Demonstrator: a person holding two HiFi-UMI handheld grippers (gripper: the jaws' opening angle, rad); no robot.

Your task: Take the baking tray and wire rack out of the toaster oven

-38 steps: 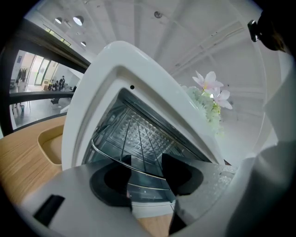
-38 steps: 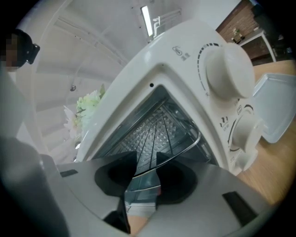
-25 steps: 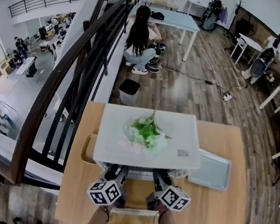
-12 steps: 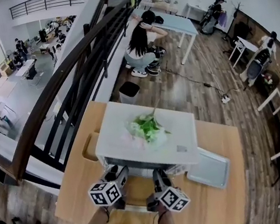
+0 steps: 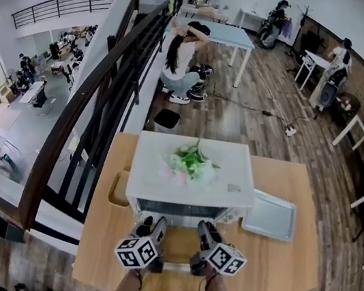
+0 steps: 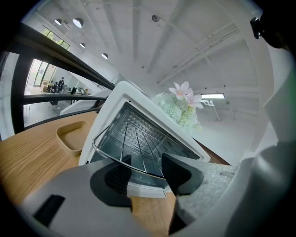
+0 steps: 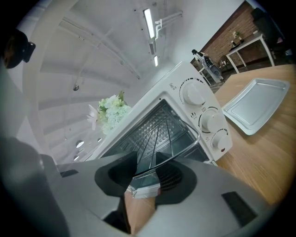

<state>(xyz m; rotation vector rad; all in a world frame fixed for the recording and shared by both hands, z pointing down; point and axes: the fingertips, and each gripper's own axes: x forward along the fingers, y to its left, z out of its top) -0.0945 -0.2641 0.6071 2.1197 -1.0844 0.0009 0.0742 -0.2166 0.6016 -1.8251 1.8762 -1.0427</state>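
Observation:
A white toaster oven (image 5: 231,171) stands on the wooden table with its door folded down. The wire rack (image 6: 108,155) sticks partly out of its mouth. Its front bar runs across the jaws of my left gripper (image 5: 153,228), which are closed on it at a wide setting (image 6: 147,162). My right gripper (image 5: 204,229) is clamped on the same bar (image 7: 189,148) further right, with narrower jaws (image 7: 145,162). The grey baking tray (image 5: 270,215) lies flat on the table to the right of the oven (image 7: 256,105), apart from both grippers.
A bunch of pale flowers (image 5: 190,163) lies on the oven's top. A tan wooden dish (image 5: 117,190) sits left of the oven. A dark railing runs behind the table's far edge. The control knobs (image 7: 206,121) are on the oven's right front.
Both grippers have drawn back together from the oven's mouth toward me, and the gap between them and the oven has grown. Their jaws look the same.

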